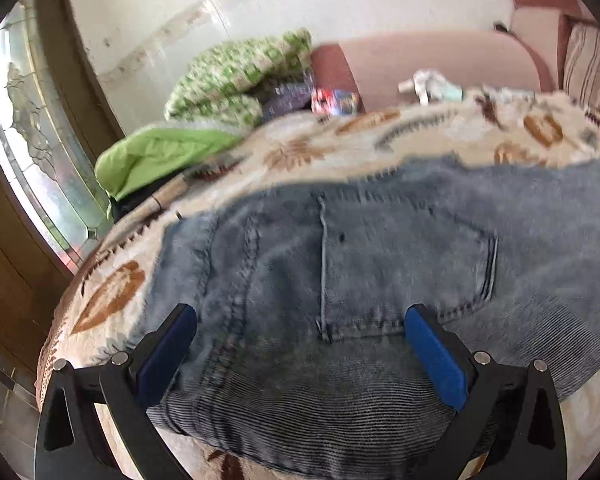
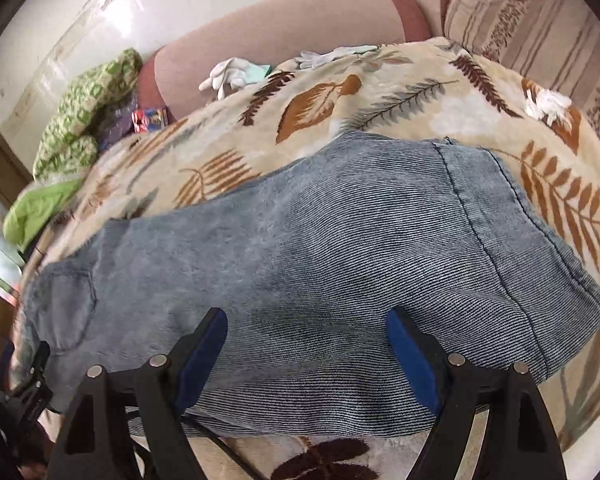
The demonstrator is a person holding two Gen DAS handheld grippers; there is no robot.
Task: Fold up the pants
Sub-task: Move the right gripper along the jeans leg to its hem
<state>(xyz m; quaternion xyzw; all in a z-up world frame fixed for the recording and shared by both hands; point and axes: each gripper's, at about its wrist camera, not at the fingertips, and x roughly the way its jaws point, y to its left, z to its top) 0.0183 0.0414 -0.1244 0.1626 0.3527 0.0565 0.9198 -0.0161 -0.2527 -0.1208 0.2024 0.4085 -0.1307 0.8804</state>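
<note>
Faded blue jeans (image 1: 380, 248) lie flat across a leaf-patterned blanket (image 1: 420, 132). In the left wrist view the waist end with a back pocket (image 1: 404, 264) shows. My left gripper (image 1: 300, 320) hovers over that pocket area, open, nothing pinched between its blue pads (image 1: 436, 356). In the right wrist view the jeans (image 2: 340, 232) show their leg part with a long seam. My right gripper (image 2: 306, 324) is above the near edge of the leg, jaws wide open, with only fabric below. The left gripper's body (image 2: 32, 384) peeks in at that view's lower left.
Green patterned bedding (image 1: 236, 76) and a lime cloth (image 1: 156, 156) are piled at the blanket's far left. White gloves (image 2: 228, 74) lie by the pink sofa arm (image 2: 284, 36). A striped cushion (image 2: 540, 20) sits at the right. A glass door (image 1: 32, 148) stands left.
</note>
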